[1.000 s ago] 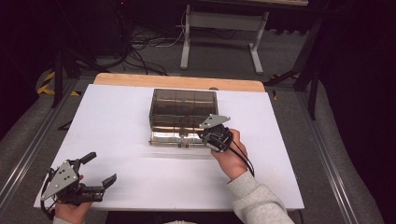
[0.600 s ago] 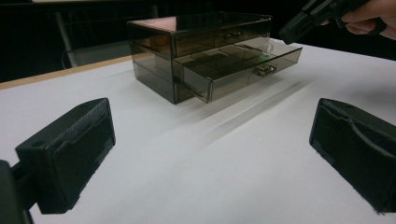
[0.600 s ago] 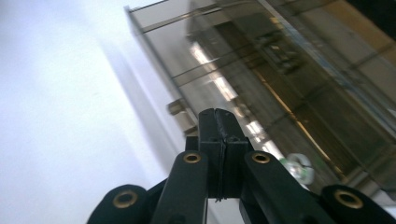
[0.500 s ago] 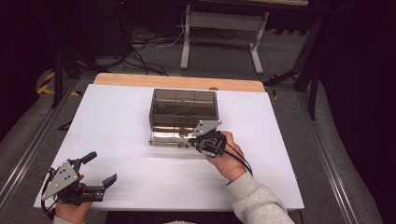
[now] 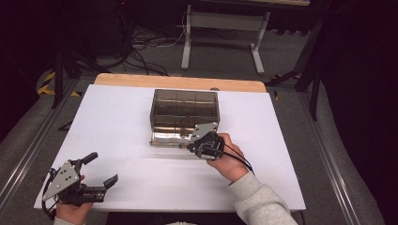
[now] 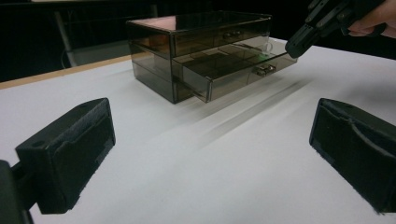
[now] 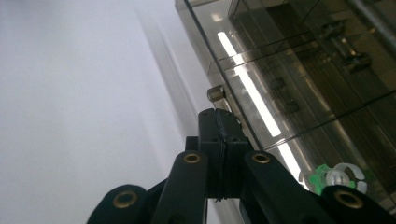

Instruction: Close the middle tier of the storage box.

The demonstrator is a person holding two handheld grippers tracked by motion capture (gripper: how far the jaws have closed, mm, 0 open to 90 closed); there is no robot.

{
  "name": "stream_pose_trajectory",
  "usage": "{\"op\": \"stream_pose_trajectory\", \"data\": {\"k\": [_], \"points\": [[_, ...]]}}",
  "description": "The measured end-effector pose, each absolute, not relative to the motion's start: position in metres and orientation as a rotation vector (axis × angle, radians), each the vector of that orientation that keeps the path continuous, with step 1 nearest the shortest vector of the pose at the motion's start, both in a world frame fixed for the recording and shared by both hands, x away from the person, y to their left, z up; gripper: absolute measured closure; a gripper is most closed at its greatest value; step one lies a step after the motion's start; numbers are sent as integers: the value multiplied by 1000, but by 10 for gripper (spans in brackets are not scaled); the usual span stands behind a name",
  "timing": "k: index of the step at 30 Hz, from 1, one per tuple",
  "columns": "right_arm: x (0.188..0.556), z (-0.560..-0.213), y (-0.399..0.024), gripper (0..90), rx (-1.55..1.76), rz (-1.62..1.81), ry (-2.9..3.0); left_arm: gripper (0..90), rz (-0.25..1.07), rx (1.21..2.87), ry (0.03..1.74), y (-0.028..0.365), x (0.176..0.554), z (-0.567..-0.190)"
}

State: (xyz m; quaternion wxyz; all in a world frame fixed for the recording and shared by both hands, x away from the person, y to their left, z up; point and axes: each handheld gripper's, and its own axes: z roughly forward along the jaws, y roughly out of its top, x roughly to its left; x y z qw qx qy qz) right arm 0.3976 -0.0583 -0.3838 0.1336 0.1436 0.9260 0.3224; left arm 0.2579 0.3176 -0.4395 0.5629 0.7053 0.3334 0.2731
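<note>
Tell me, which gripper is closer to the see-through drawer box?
Right. The right gripper is at the drawer box's pulled-out drawer; the left gripper sits far off near the table's front-left corner.

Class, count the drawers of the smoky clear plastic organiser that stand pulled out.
1: the lower drawer of the smoky clear plastic organiser juts toward the person; the drawer above it sits closed. Others may be hidden.

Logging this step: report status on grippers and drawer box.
Right gripper shut, at the open lower drawer's front. Left gripper open, idle on the table. Nothing in the way.
</note>
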Motion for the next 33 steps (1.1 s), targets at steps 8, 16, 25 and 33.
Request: {"op": "stream_pose_trajectory", "data": {"k": [8,16,25,33], "points": [[400,-392,-54,900,411,854,2738,12,644,1662,783,318,258,-439],[404,-397,-53,900,418,792,2762,12,643,1662,781,318,259,-439],[410,-406,-51,900,429,723,2768,12,639,1664,781,317,259,-440],[414,-410,-51,900,434,710,2766,12,646,1669,772,317,260,-440]]}}
